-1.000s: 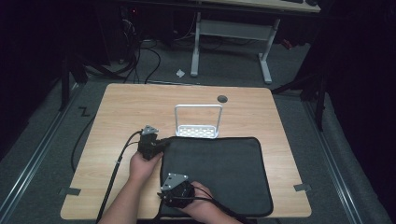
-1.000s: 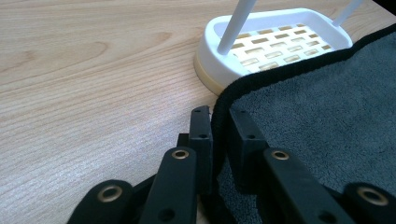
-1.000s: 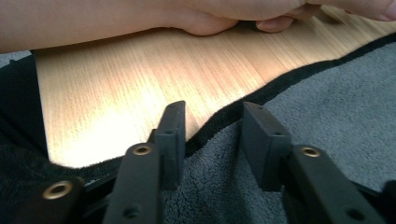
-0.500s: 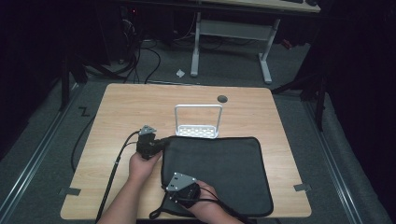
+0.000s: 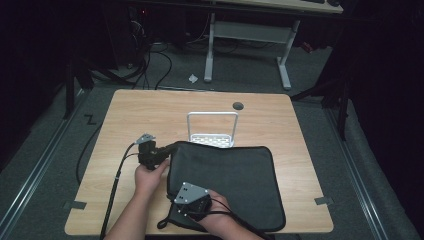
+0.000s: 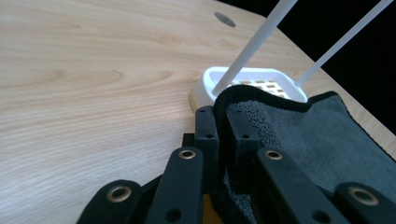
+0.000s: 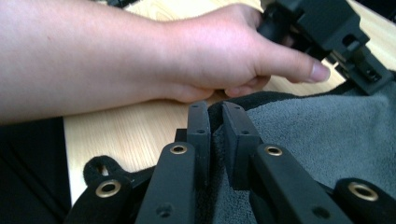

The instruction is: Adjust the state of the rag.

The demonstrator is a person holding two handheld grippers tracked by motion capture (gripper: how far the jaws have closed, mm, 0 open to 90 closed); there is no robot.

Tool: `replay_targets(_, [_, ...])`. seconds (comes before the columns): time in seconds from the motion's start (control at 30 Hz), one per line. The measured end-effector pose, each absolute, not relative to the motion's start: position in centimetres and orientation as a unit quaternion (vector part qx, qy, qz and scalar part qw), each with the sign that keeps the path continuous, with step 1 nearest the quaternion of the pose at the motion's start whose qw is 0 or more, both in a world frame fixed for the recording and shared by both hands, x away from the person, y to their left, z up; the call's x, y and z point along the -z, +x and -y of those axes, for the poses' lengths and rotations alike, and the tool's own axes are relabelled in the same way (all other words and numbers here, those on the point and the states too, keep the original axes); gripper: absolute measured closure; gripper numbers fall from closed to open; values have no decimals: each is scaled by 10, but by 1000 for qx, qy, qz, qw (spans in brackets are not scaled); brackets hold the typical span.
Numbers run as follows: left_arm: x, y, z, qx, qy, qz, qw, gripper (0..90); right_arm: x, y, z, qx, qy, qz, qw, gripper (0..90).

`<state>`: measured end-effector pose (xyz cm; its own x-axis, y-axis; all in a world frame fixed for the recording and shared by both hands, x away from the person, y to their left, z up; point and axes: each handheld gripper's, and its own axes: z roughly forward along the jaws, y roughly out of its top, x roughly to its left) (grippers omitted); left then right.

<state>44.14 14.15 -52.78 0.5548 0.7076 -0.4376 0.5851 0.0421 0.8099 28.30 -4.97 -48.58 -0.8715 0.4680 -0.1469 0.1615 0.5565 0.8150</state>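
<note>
High view: compared with the frame a second ago, left gripper (image 5: 167,149) now clamped on the far left corner of the dark grey cloth (image 5: 235,182), that corner raised off the table (image 5: 130,112) instead of lying flat. Right gripper (image 5: 186,216) higher than before, at the near left corner, near edge of the cloth bunched and lifted. Both sets of jaws just closed, cloth edge between each pair. White rack (image 5: 212,131) unmoved beyond the cloth, its perforated base bare, far edge of the cloth touching its near rim. Bare wood to the left and beyond; cloth close to the near table edge; dark round hole (image 5: 238,106) near the far edge.

Left gripper view: jaws pinching the hemmed cloth edge (image 6: 261,95), fold standing upright between the pads. White rack (image 6: 252,84) just beyond, nothing inside, two white rods rising from it. Open tabletop (image 6: 93,70) to the left.

Right gripper view: jaws pressed together on the cloth (image 7: 327,140) at its border. Person's left hand (image 7: 210,56) just beyond, wrapped round the left gripper (image 7: 327,28). Strip of bare table (image 7: 126,135) left of the jaws.
</note>
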Motion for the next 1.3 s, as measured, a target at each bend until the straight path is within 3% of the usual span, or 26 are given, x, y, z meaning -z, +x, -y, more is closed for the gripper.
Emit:
replay_targets(0.63, [490,404,-264,-118,649,-521,542,845,466,277,-60,-472,100,-862,153,827])
replay_targets(0.83, [484,405,-248,-117,645,-529,539,844,458,274,-55,-472,97,-861,165,826])
replay_targets(1.3, [487,414,-166,-113,673,-524,509,842,455,271,39,-476,159,-842,196,826])
